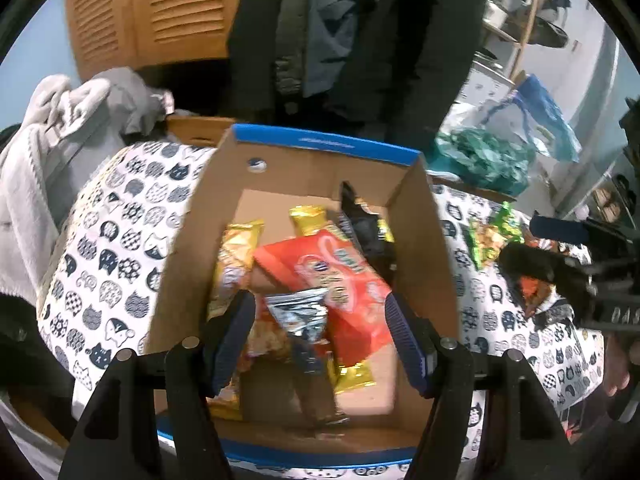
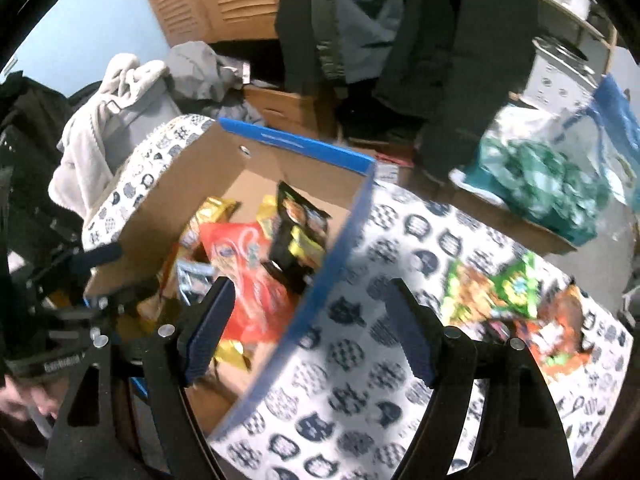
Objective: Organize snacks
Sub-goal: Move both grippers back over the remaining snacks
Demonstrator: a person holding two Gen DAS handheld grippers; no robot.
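A cardboard box (image 1: pixel 292 168) with a blue rim stands on a cat-print tablecloth (image 1: pixel 112 240). Inside lie a red snack box (image 1: pixel 332 276), yellow packets (image 1: pixel 236 256), a black packet (image 1: pixel 366 228) and a silver-topped packet (image 1: pixel 298 312). My left gripper (image 1: pixel 320 336) hovers open above the box, with the silver packet between its fingers but not clamped. My right gripper (image 2: pixel 312 328) is open and empty over the box's right wall (image 2: pixel 340 240). A green snack bag (image 2: pixel 496 292) and an orange snack bag (image 2: pixel 556 332) lie on the cloth to the right; both also show in the left wrist view (image 1: pixel 492 236).
Dark coats (image 1: pixel 360 40) hang behind the table. A grey blanket pile (image 1: pixel 48 140) sits at the left. A blue bag with green contents (image 2: pixel 548 184) rests on a brown box at the right. Wooden louvred doors (image 1: pixel 160 12) stand behind.
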